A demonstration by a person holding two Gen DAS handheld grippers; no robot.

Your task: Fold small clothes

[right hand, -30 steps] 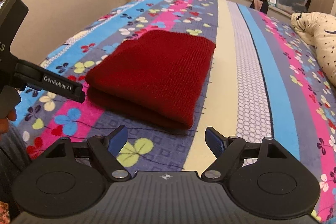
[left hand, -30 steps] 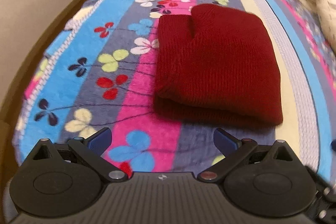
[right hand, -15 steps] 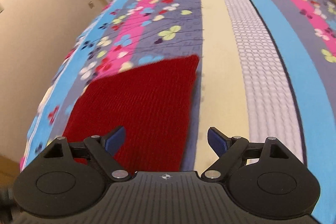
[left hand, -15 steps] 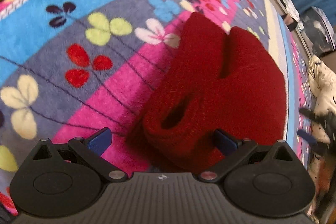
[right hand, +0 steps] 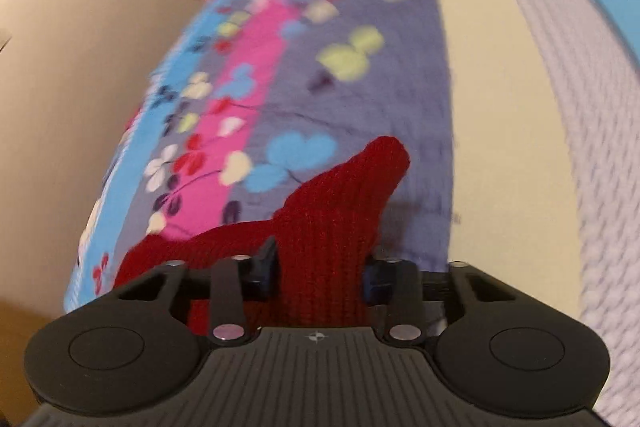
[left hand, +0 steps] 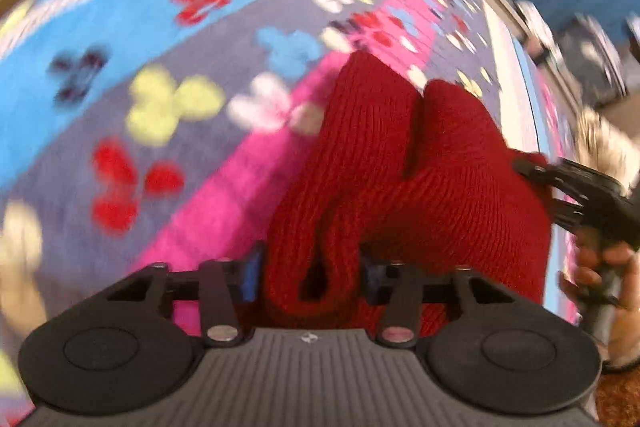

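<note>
While its jaws are closing, the red knit garment is pinched by each gripper, left and right, on the bed.

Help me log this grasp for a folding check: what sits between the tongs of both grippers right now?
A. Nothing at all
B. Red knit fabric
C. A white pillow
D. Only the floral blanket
B: in each wrist view, red knit bunches up between the blue pads as the tongs close, at the left gripper and at the right gripper, above the floral blanket.
</note>
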